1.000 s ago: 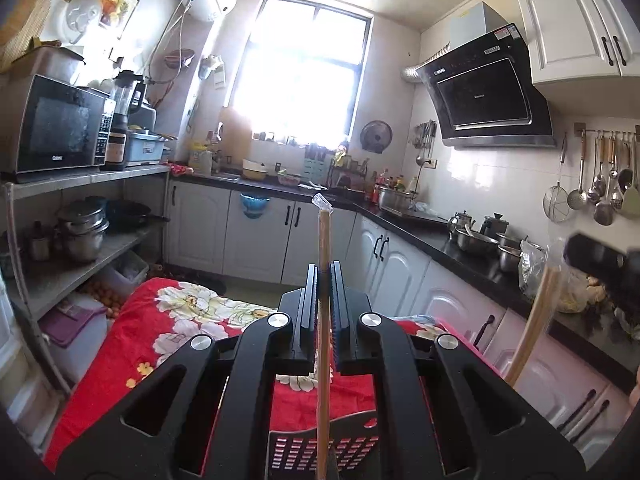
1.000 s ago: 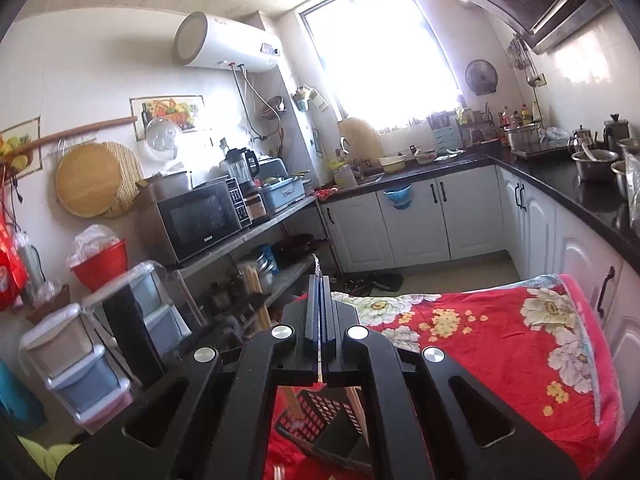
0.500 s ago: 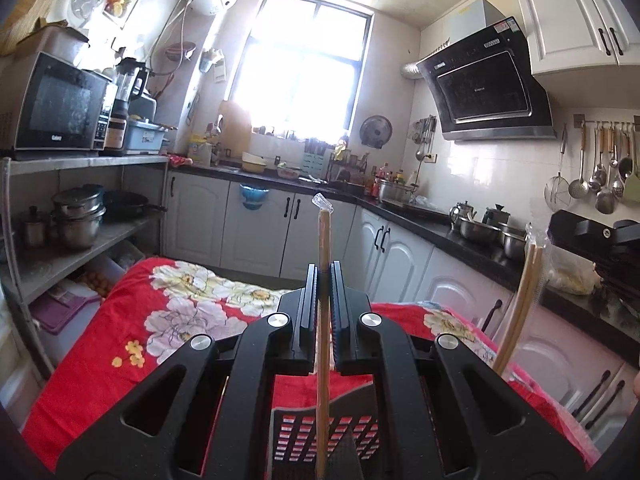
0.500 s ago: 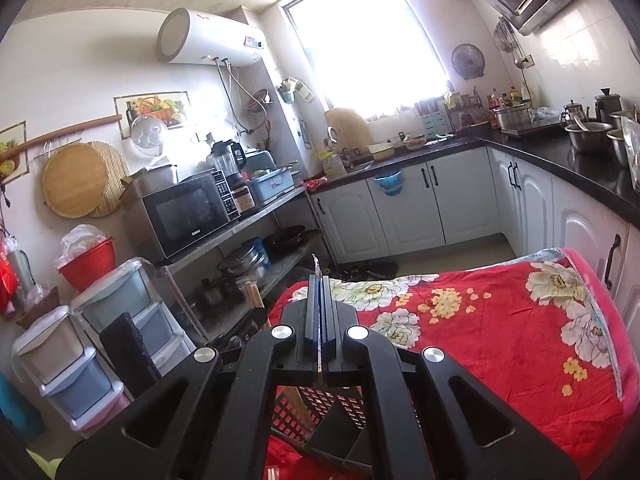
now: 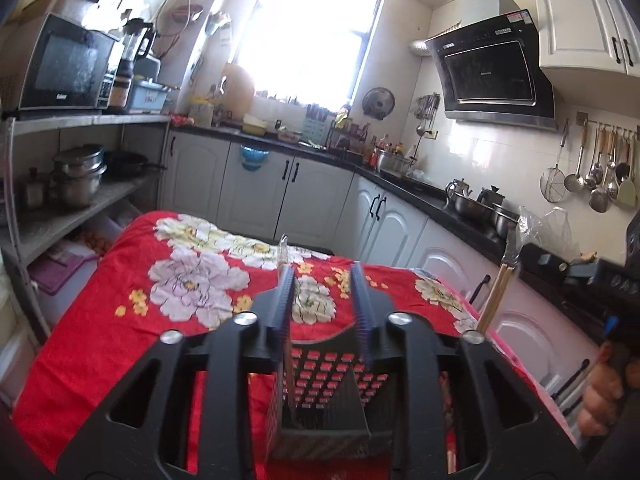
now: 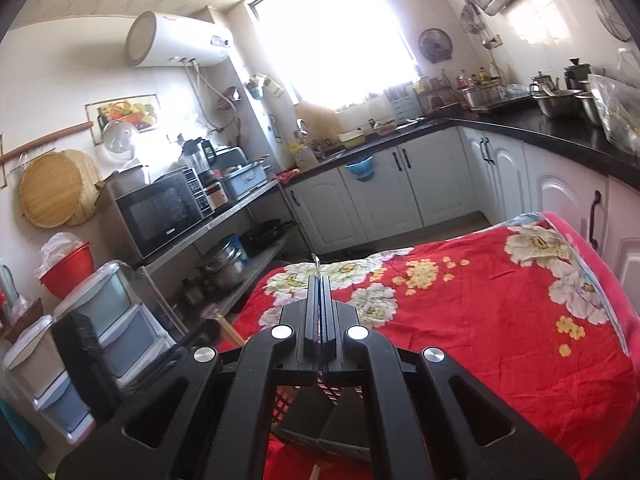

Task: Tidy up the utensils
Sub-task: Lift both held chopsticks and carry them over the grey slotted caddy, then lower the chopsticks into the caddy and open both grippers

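Presently, the left gripper (image 5: 322, 280) stands with its jaws spread apart and nothing between them. Directly below and ahead of it sits the black perforated utensil holder (image 5: 325, 396), resting on the red floral cloth (image 5: 120, 320). A thin wrapped chopstick (image 5: 283, 256) rises along the inner face of the left finger; its lower end drops toward the holder (whether it touches the finger cannot be told).

At the right side of the left wrist view, a second pair of wooden chopsticks (image 5: 498, 294) stands tilted, wrapper at the top, apart from the holder. A bare hand (image 5: 604, 392) shows at the lower right edge.

The right gripper (image 6: 320, 300) has its jaws pressed together on a thin clear-wrapped chopstick (image 6: 316, 261), whose tip projects just beyond the fingertips. Beneath this gripper the same holder (image 6: 344, 416) is partly visible on the cloth (image 6: 500, 320).

Farther out, white base cabinets (image 5: 304, 196) run under a dark countertop (image 6: 560, 136). A microwave (image 6: 160, 216) sits on a metal shelf at the left, with pots (image 5: 78, 174) on the level below. Ladles and a strainer (image 5: 592, 176) hang on the tiled wall near the range hood (image 5: 492, 68). A water heater (image 6: 176, 40) is mounted high beside the bright window (image 5: 308, 32).
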`<action>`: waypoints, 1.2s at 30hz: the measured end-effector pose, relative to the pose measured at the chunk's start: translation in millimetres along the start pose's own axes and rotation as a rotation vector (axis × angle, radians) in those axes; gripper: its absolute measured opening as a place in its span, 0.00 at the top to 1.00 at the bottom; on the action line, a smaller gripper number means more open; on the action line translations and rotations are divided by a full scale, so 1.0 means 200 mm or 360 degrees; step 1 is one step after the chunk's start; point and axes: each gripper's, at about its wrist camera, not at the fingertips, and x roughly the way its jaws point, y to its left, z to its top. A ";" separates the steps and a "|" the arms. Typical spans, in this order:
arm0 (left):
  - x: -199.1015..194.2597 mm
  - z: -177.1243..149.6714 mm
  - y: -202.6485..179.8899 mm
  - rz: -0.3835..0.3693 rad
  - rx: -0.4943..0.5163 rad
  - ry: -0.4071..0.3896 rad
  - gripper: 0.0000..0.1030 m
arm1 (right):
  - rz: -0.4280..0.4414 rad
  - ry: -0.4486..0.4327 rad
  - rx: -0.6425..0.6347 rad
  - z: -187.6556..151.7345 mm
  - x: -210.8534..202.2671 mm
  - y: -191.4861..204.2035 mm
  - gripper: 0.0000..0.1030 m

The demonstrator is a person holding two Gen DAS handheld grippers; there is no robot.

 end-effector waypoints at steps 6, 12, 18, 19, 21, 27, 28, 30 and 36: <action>-0.08 -0.03 0.01 -0.0006 -0.0075 0.0107 0.60 | -0.0079 0.0002 0.0012 -0.03 -0.04 -0.04 0.99; -0.16 -0.07 0.04 -0.0033 -0.0130 0.0182 0.44 | -0.0125 0.0001 -0.0002 -0.05 -0.09 -0.05 0.98; -0.22 -0.11 0.06 -0.0033 -0.0158 0.0213 0.36 | -0.0149 0.0020 0.0011 -0.07 -0.12 -0.07 0.84; -0.23 -0.12 0.06 -0.0038 -0.0163 0.0218 0.35 | -0.0156 0.0023 0.0005 -0.08 -0.13 -0.07 0.82; -0.25 -0.13 0.06 -0.0037 -0.0161 0.0221 0.33 | -0.0165 0.0026 -0.0010 -0.09 -0.15 -0.06 0.77; -0.33 -0.16 0.06 -0.0023 -0.0138 0.0200 0.24 | -0.0216 0.0002 -0.0092 -0.14 -0.23 -0.03 0.60; -0.34 -0.16 0.06 -0.0021 -0.0137 0.0195 0.22 | -0.0221 -0.0002 -0.0105 -0.15 -0.24 -0.02 0.56; -0.36 -0.17 0.06 -0.0027 -0.0140 0.0198 0.17 | -0.0231 -0.0011 -0.0139 -0.17 -0.27 -0.01 0.51; -0.40 -0.20 0.06 -0.0029 -0.0150 0.0215 0.10 | -0.0261 0.0009 -0.0202 -0.23 -0.34 0.01 0.41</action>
